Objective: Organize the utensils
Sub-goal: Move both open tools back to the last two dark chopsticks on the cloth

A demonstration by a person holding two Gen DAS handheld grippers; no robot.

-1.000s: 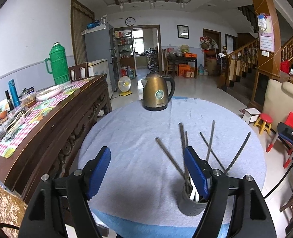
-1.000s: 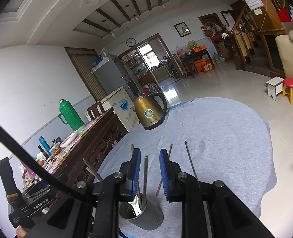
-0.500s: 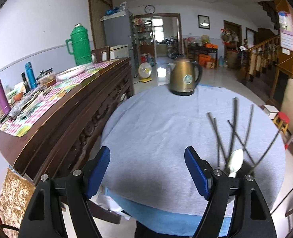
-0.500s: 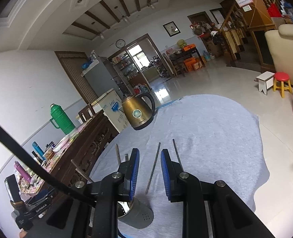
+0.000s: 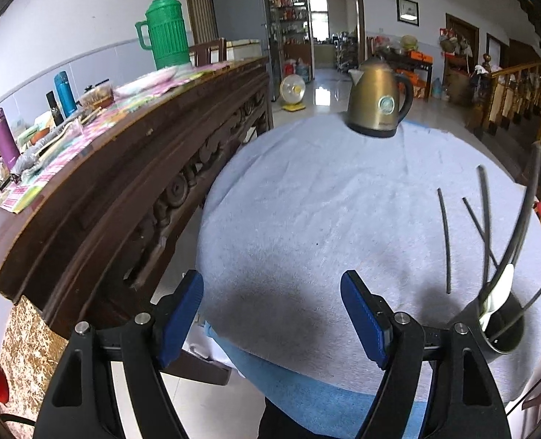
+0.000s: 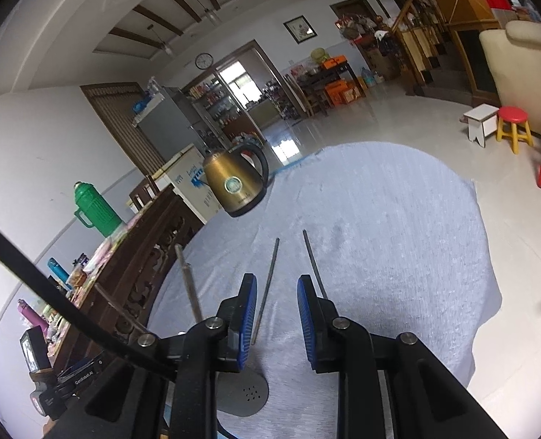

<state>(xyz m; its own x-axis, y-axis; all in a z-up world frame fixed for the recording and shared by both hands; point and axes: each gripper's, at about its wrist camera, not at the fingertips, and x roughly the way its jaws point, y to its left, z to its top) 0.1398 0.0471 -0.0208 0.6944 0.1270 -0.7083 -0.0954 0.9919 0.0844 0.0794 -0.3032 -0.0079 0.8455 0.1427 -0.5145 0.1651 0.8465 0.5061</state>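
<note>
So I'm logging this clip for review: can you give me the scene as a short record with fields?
surface: round table under a pale blue cloth
utensil holder: metal cup near the table's edge, holding chopsticks and a spoon
kettle: gold kettle at the far side
left hand-held gripper: wide open, empty
right hand-held gripper: narrow gap, one chopstick seen between the fingers, grip unclear
sideboard: wooden sideboard beside the table, green thermos on it
</note>
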